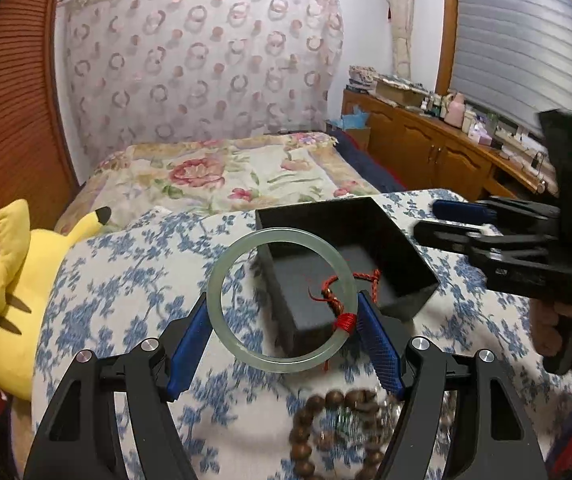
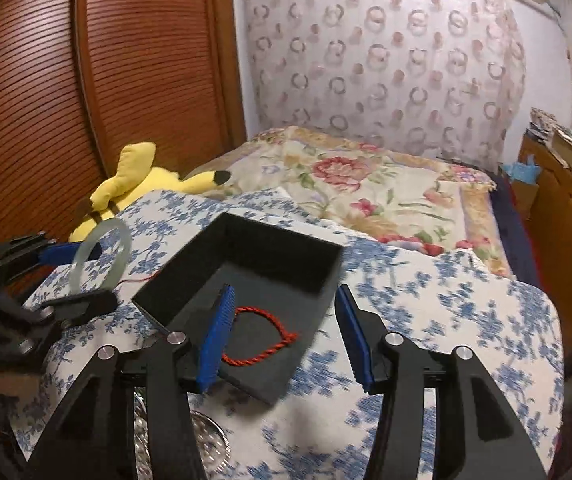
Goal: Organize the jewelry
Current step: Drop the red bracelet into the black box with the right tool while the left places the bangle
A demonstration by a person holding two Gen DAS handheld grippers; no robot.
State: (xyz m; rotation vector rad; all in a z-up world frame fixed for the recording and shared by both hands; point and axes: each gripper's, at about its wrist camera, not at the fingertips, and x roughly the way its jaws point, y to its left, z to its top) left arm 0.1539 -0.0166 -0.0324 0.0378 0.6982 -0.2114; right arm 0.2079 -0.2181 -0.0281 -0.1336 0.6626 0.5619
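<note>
Nearest, lying on the blue-flowered white cloth (image 1: 126, 292): a string of round brown wooden beads (image 1: 326, 432). Held above it in the left gripper (image 1: 282, 340), blue pads pinching both sides: a pale green translucent jade bangle (image 1: 222, 276) with a red thread knot, upright. Spread with nothing between its pads, over the box's near edge: the right gripper (image 2: 282, 332). Inside the open black square box (image 2: 270, 244), on dark foam: a red twisted cord bracelet (image 2: 266, 340). Beyond, at the left: a yellow plush toy (image 1: 26, 280); farther back, a floral quilt (image 1: 214, 176).
</note>
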